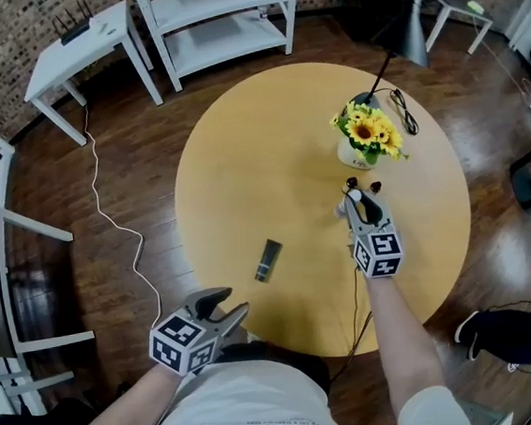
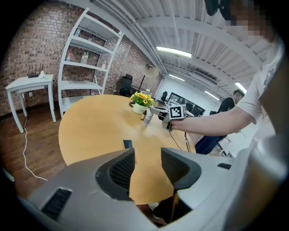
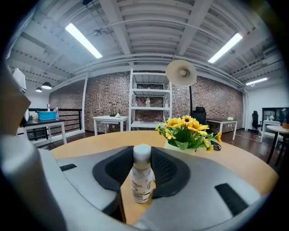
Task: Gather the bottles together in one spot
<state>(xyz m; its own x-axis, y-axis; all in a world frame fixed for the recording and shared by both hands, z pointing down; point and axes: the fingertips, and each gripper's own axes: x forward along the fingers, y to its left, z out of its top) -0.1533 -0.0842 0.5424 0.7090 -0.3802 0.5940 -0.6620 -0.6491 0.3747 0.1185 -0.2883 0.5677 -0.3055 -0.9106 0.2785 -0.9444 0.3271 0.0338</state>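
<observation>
A small white bottle (image 3: pixel 141 180) with a white cap stands upright on the round wooden table (image 1: pixel 269 159). My right gripper (image 1: pixel 352 200) is shut on the white bottle (image 1: pixel 344 208), just in front of the sunflower pot. A dark bottle (image 1: pixel 269 259) lies on its side nearer the table's front edge, also visible as the dark bottle (image 2: pixel 128 144) past the left jaw. My left gripper (image 1: pixel 227 313) hangs open at the table's near-left edge, with nothing between its jaws. From there the white bottle (image 2: pixel 147 118) and the right gripper (image 2: pixel 159 109) show across the table.
A pot of sunflowers (image 1: pixel 368 137) stands just beyond the white bottle, with a lamp base (image 1: pixel 365 100) and a black cable (image 1: pixel 406 112) behind it. White shelving (image 1: pixel 219 18) and a white side table (image 1: pixel 79 49) stand on the floor beyond the table.
</observation>
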